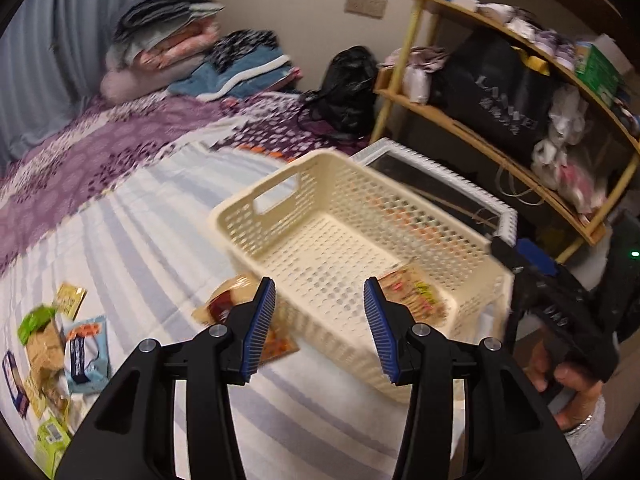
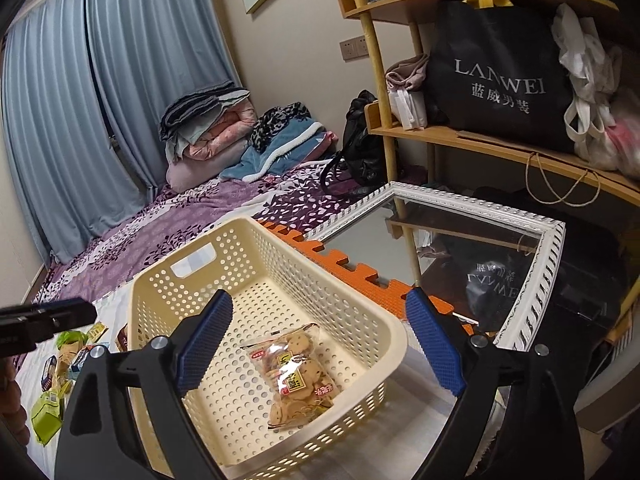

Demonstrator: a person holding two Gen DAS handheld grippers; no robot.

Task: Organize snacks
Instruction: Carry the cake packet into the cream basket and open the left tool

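A cream basket (image 2: 256,320) sits on a striped bed with one clear cookie bag (image 2: 298,376) lying flat on its perforated floor. The right gripper (image 2: 320,344) hangs over it, jaws wide and empty. The left gripper (image 1: 320,328) hovers at the basket's near wall, its jaws part open with nothing between them. More snack packets (image 1: 52,356) lie scattered on the sheet, well apart from the basket, with one brown packet (image 1: 230,300) just beside its wall. Risks from here: the light basket could slide or tip if a gripper nudges its rim, and slick, crinkly wrappers may slip from a narrow grip or crush the biscuits inside.
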